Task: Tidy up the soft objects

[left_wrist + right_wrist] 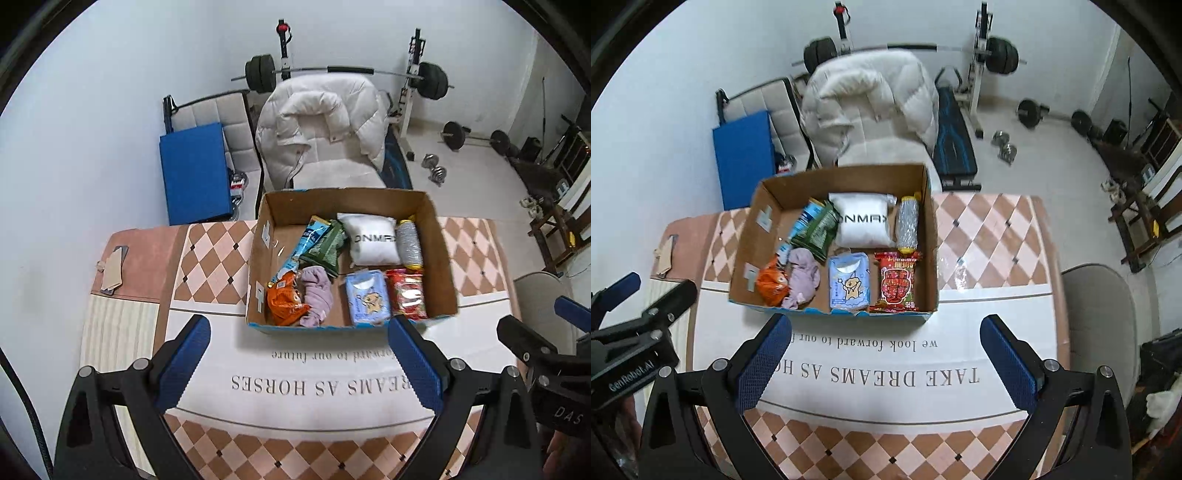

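Cardboard box point(932, 254) on tablecloth point(960, 354) lettered "TAKE DREAMS AS HORSES", white "ONMAX" pillow point(862, 225) inside — both hand-held grippers point(299, 365) point(886, 365) wide, empty

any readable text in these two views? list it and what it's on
"TAKE DREAMS AS HORSES": tablecloth, upside down to the cameras.
"we look forward to our future": same tablecloth, smaller line.
"ONMAX": white pillow pack in the cardboard box; first letter hidden.
"GenRobot.AI": left gripper body, right wrist view.
"DAS": right gripper body, left wrist view; rest cut off.
Red snack pack, blue tissue pack, green pouch: print too small to read.
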The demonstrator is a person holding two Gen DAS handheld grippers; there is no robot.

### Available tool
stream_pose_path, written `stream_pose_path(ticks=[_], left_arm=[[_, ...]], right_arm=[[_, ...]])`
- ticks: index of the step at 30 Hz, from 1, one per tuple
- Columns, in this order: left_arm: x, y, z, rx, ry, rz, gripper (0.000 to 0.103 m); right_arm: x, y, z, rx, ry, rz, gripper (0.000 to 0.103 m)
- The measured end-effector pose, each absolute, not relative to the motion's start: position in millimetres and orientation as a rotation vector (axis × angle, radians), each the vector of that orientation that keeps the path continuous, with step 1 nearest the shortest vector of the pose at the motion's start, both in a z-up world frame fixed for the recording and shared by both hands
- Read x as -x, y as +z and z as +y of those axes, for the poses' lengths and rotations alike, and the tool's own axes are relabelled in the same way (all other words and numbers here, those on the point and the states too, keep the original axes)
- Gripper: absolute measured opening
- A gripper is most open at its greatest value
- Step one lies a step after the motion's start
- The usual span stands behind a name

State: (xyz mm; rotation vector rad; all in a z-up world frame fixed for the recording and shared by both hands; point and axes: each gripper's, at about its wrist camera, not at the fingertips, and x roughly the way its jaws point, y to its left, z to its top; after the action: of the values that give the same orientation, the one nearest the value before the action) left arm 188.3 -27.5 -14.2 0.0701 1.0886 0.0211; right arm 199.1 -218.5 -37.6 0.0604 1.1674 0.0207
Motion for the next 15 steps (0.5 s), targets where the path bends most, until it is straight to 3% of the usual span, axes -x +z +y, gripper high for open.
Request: stream_pose_path(ticks=[15], left_arm=[[-106, 64, -19, -0.041, -0.003, 1.027, 0.098]], right_arm=[[-92, 76, -215, -0.027, 0.027, 0.999, 0.103]])
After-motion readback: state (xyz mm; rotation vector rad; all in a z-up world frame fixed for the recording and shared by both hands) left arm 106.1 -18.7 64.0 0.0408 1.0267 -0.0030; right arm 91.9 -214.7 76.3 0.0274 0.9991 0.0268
